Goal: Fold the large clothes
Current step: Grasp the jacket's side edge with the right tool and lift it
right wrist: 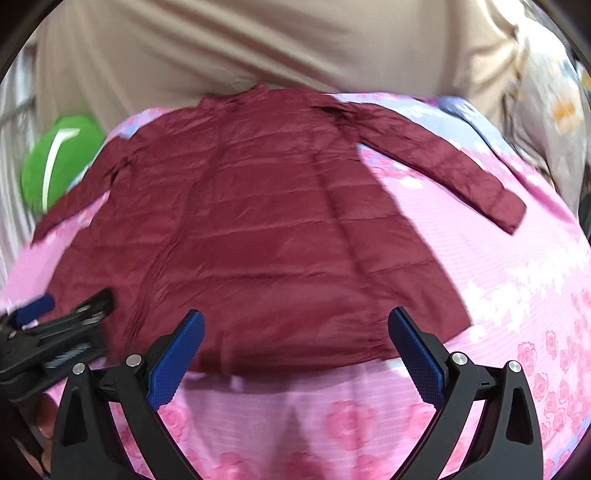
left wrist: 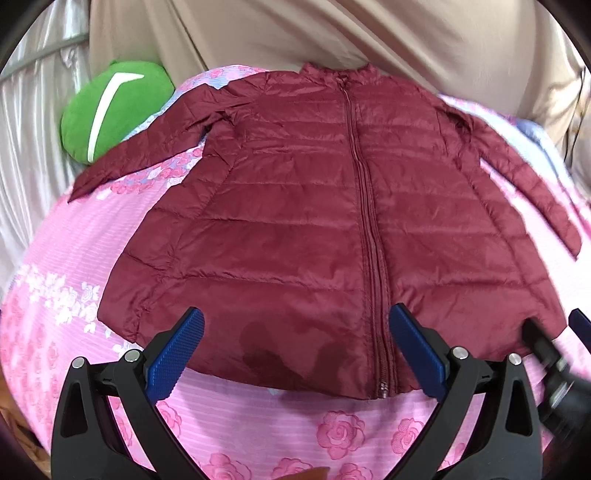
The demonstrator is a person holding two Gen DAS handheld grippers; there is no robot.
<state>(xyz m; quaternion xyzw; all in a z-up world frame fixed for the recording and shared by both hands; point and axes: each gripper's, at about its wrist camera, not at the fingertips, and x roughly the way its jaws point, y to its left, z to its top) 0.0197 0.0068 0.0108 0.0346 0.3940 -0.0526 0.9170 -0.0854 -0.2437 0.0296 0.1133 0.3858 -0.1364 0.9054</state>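
A maroon quilted jacket (left wrist: 295, 221) is laid flat, front side up, on a bed covered by a pink floral sheet (left wrist: 66, 266). The zipper (left wrist: 364, 206) is closed along the full length, from collar to hem. Both sleeves are spread outward; the left sleeve (left wrist: 147, 151) reaches toward a green cushion (left wrist: 110, 110) at the far left corner of the bed, and the right sleeve (right wrist: 443, 166) lies diagonally across the sheet. A beige fabric (left wrist: 295, 33) hangs behind the bed.

The left hand-held gripper (left wrist: 295, 343) is positioned above the hem, left of the zipper's lower end. Its jaws are spread wide and nothing is held between the blue pads (left wrist: 177, 354). Contact with the fabric cannot be confirmed.

The right hand-held gripper (right wrist: 295, 343) is positioned above the hem on the right half of the jacket. Its jaws are likewise spread wide, with nothing between them. The right wrist view is blurred.

Each hand-held gripper is partly visible at the edge of the other's view, so the two are located near each other along the hem.
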